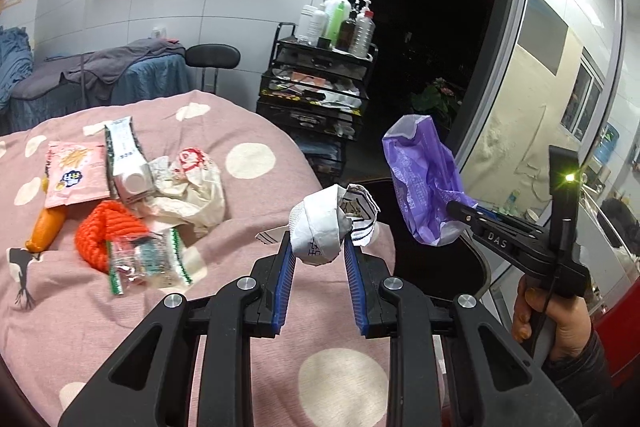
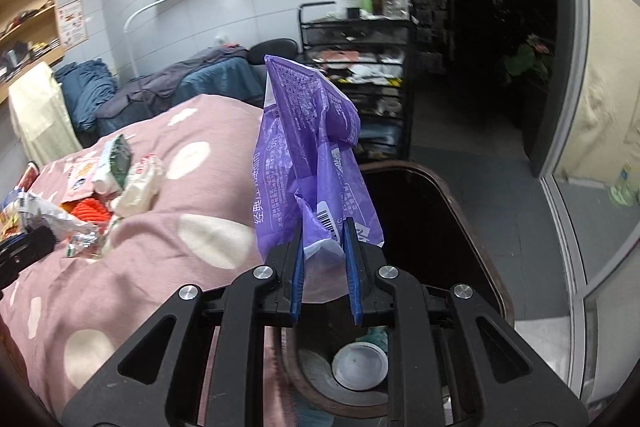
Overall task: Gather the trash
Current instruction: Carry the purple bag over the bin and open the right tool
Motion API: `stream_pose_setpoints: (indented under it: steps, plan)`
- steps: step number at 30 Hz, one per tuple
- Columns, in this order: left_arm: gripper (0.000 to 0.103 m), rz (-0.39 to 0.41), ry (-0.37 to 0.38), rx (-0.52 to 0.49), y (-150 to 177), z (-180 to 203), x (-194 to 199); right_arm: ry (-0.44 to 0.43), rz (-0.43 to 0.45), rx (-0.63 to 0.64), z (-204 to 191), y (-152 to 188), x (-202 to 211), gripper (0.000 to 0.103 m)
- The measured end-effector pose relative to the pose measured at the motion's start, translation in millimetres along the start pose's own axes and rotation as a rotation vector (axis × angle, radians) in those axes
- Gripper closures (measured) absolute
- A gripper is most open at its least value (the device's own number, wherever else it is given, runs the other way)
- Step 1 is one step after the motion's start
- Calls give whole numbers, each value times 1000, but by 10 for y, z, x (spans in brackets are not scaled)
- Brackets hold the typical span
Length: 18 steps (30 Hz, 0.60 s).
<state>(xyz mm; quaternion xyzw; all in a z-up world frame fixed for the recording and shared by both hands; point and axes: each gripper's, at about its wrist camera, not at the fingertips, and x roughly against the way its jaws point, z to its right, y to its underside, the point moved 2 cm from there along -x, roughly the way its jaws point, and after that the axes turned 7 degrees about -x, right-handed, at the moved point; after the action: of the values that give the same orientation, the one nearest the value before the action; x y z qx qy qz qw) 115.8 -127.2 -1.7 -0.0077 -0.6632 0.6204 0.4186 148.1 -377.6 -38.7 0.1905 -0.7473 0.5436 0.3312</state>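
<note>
Crumpled white paper [image 1: 326, 227] is sitting pinched in my left gripper [image 1: 319, 247] over the bed's [image 1: 248, 355] edge, while my right gripper [image 2: 323, 241] is clamping a purple wrapper [image 2: 308, 147] above the dark bin [image 2: 472, 227]. Both holds are looking shallow — a quick swing could be flinging either piece onto the floor — and more litter is waiting on the bed.

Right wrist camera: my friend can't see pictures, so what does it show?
The right tool pinches a crumpled purple plastic bag above a dark bin with a white lid inside. To the left, a pink polka-dot blanket holds more wrappers.
</note>
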Motion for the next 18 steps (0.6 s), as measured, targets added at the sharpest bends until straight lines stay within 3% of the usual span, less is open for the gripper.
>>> stream_pose_setpoints:
  steps: [13, 16, 18]
  plan:
    - [78, -37, 43, -32, 5, 178, -178, 90, -129, -98, 450, 230, -440, 84]
    - [78, -43, 52, -30, -6, 178, -205, 87, -143, -111, 481, 299, -476, 80]
    - [78, -46, 55, -33, -11, 186, -219, 84, -145, -121, 477, 320, -473, 68]
